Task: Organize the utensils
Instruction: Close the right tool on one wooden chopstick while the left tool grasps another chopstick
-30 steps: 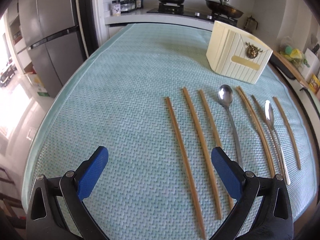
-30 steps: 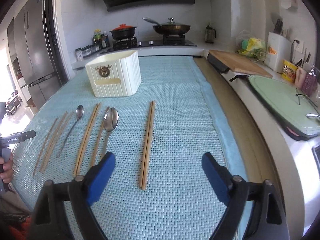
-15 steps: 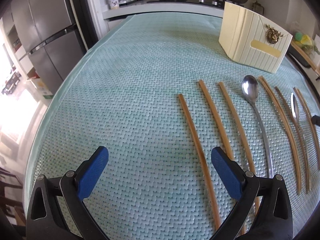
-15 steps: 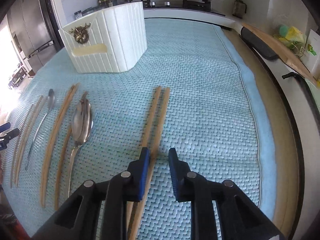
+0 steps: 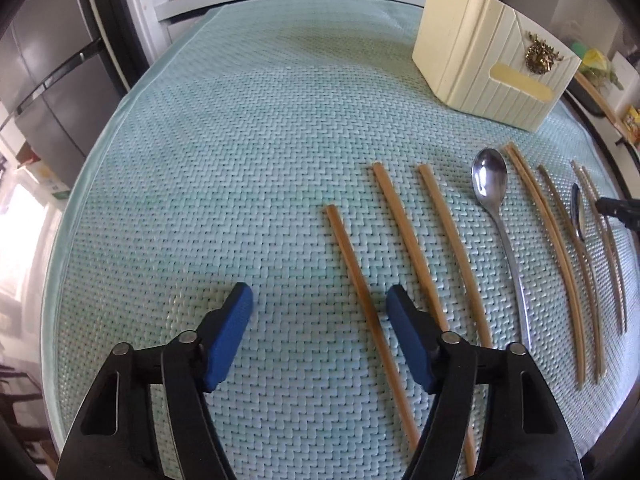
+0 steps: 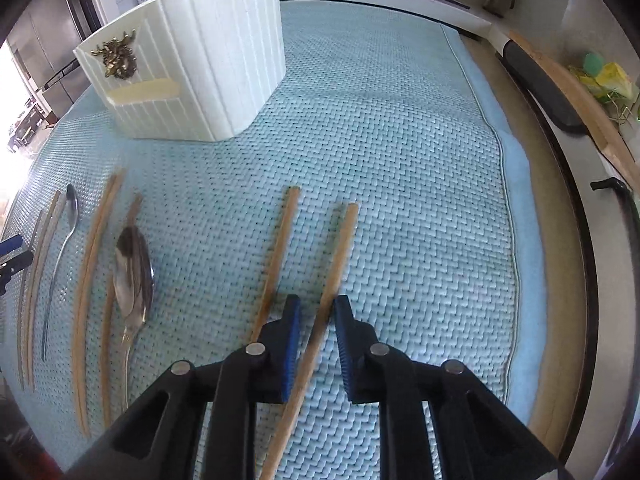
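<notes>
Both tongs point down at the mat (image 5: 240, 128): our left gripper (image 5: 318, 306), jaws just closing but still wide, straddles 1 chopstick (image 5: 362, 292) untouched; our right gripper (image 6: 316, 310) has narrowed around another chopstick (image 6: 332, 276), grip uncertain. Cream holder (image 6: 208, 72) stands toward the mat's far edge; 2 spoons lie between.

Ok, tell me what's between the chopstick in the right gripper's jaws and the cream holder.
Only the second chopstick, flat on the mat just left; nothing standing before the holder. The right gripper's jaws have just been closing around the chopstick.
</notes>
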`<act>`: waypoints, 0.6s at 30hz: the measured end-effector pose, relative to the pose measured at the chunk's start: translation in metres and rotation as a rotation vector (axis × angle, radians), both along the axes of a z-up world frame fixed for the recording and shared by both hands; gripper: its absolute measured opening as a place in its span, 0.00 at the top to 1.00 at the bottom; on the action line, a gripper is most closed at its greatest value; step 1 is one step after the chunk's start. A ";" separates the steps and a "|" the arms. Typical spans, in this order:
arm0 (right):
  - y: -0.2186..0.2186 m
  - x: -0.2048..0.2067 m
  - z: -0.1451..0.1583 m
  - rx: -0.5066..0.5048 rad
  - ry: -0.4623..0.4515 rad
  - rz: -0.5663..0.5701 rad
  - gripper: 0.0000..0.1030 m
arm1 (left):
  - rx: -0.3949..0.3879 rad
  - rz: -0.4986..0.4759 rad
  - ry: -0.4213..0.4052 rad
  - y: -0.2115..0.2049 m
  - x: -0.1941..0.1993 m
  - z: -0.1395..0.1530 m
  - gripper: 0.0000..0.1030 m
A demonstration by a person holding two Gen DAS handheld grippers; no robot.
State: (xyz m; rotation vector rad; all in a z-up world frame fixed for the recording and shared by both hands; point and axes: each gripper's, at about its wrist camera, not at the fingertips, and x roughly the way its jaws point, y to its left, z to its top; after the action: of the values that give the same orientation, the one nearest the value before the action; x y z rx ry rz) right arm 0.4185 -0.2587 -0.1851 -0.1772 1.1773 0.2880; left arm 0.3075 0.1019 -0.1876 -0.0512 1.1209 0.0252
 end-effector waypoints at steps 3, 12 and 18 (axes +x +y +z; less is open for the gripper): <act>0.004 0.018 0.003 0.013 0.029 -0.002 0.83 | -0.002 -0.032 0.036 -0.004 0.015 0.001 0.46; 0.014 0.049 -0.003 0.014 0.037 0.015 0.93 | -0.004 -0.074 0.058 -0.009 0.040 0.005 0.95; -0.003 0.028 0.023 0.137 -0.055 -0.011 0.93 | -0.069 -0.047 -0.018 -0.002 0.020 0.026 0.96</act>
State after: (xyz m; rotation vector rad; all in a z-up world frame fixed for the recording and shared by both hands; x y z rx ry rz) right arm 0.4468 -0.2615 -0.1621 -0.0581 1.1000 0.3510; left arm 0.3276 0.1001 -0.1615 -0.0867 1.1046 -0.0562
